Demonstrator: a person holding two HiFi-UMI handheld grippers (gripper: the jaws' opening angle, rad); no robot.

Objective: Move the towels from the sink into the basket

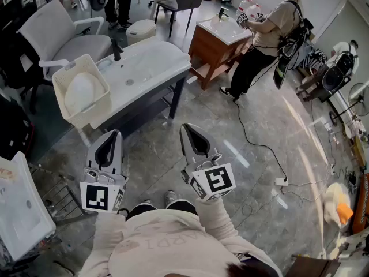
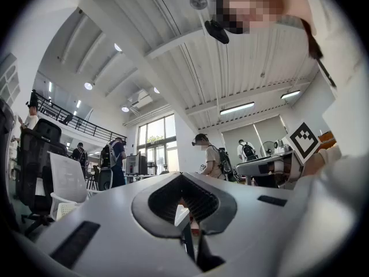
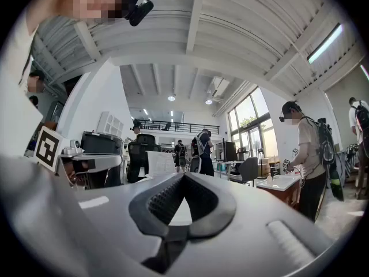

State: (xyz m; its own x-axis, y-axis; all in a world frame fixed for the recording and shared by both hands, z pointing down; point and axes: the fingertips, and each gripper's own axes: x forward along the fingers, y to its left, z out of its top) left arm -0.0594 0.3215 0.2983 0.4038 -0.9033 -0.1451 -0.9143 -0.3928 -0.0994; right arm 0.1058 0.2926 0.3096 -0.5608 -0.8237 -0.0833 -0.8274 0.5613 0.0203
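Jaws on our left gripper point(image 1: 114, 136) and right gripper point(image 1: 187, 130) are pressed together, empty, and we stand near the basket point(image 1: 60, 103).

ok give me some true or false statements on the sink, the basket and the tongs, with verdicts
1. The basket holds a white towel. True.
2. The left tongs grip a towel. False: they are shut with nothing between them.
3. The right tongs are shut and empty. True.
4. The basket stands on the floor. False: it sits up at the left end of the sink.
5. A towel lies in the sink's basin. False: no towel shows there, only the drain.
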